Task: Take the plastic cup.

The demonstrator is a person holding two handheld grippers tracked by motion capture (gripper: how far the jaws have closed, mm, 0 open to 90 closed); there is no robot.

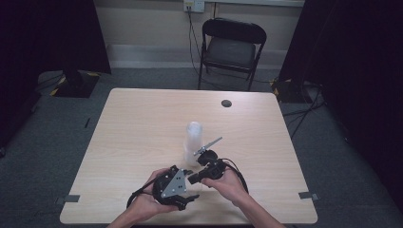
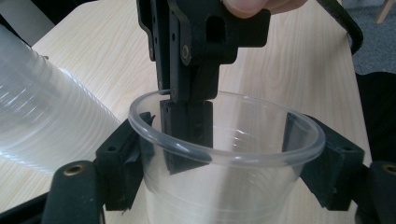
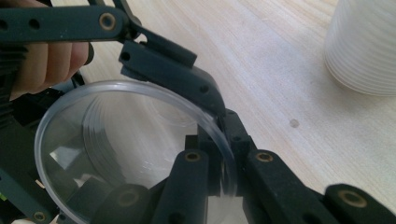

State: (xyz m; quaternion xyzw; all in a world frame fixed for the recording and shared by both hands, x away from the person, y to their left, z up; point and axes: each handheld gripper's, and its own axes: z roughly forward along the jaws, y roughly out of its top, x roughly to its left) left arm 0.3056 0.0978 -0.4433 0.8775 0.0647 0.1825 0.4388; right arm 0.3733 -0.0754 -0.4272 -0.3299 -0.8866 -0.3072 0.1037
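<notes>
Jaws first: my right gripper (image 3: 222, 179) has its jaws pinched tight on the rim of a clear plastic cup (image 2: 224, 158), one jaw inside, one outside. My left gripper (image 2: 229, 172) has its jaws around the cup's body, one on each side, pads against the wall, so that's a grip too. Cup sits between both grippers, near edge of the bench (image 1: 142, 118), roughly centre. Just beyond, a stack of clear cups (image 1: 193, 137) stands upright on the bench, close to the right gripper, not touching. Far off: a dark round grommet (image 1: 226, 103) in the bench top, and a black folding chair (image 1: 231, 47) behind it.
</notes>
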